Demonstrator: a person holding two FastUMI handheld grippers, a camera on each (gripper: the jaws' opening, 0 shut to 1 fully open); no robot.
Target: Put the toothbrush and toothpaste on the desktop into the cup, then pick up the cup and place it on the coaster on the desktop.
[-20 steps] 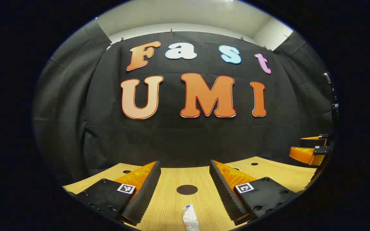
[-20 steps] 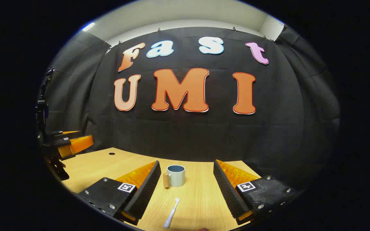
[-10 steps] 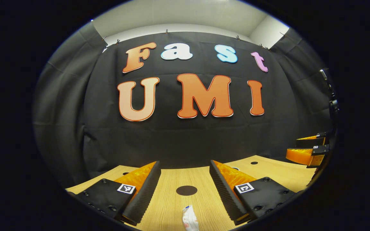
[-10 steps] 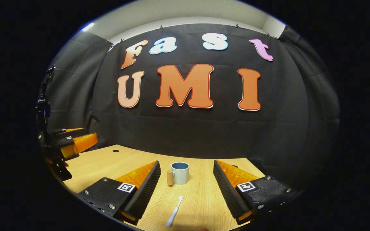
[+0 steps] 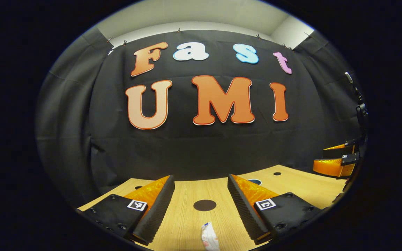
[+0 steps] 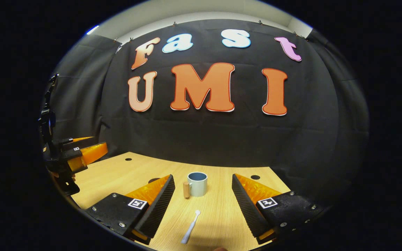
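Both grippers hover with jaws wide, nothing picked up yet.

Left gripper view: the left gripper (image 5: pixel 201 205) holds its jaws wide and empty over the bench (image 5: pixel 302 184); the toothpaste tube (image 5: pixel 209 237) lies flat between them, close in, with the dark round coaster (image 5: pixel 204 205) just beyond. The tube looks soft and light, best pinched across its flat body.
Right gripper view: the right gripper (image 6: pixel 203 202) is likewise wide and empty; the toothbrush (image 6: pixel 191 231) lies flat before the cup (image 6: pixel 197 184). It looks stiff, thin and slippery, so grasp it mid-handle.
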